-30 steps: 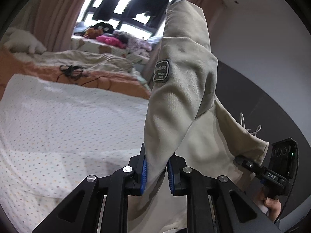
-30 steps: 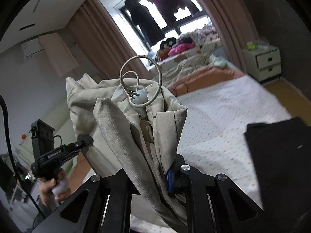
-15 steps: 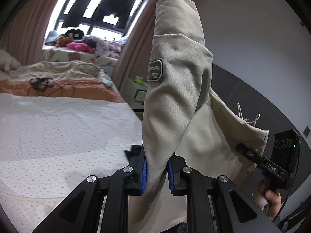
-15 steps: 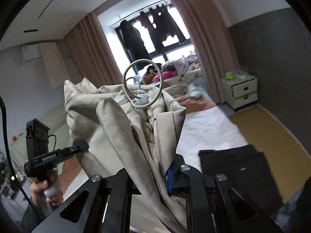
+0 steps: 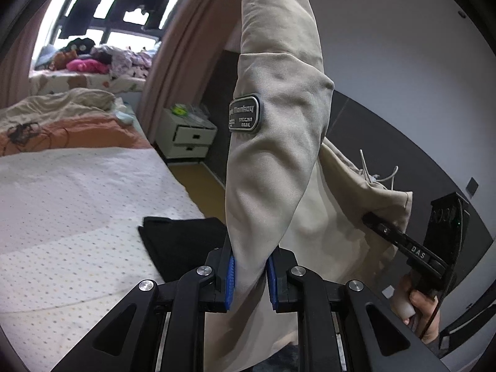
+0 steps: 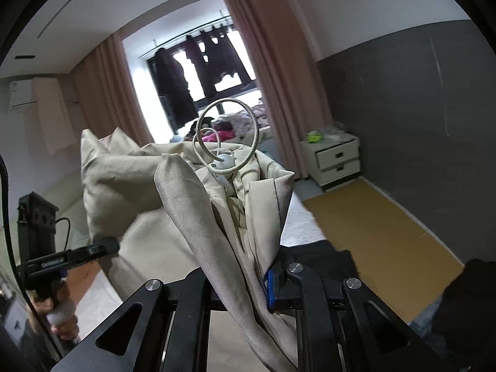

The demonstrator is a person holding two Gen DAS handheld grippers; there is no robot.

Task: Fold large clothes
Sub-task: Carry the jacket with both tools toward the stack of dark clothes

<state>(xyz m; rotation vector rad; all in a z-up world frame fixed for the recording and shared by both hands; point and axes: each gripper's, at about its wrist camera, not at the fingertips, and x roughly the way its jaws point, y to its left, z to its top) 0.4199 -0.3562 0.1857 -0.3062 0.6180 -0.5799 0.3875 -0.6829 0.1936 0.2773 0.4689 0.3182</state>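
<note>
At bottom centre of the left wrist view, the left gripper (image 5: 249, 274) is clamped on a fold of the beige jacket (image 5: 272, 161), which rises to the frame's top with a grey sleeve patch (image 5: 245, 113) at mid-height. At bottom centre of the right wrist view, the right gripper (image 6: 245, 291) pinches the same jacket's bunched edge, a looped drawcord (image 6: 228, 141) standing above. Beyond, lower left, lie a dotted bedspread (image 5: 68, 204) and a black garment (image 5: 183, 241); a white nightstand (image 6: 336, 159) stands at right-centre.
</note>
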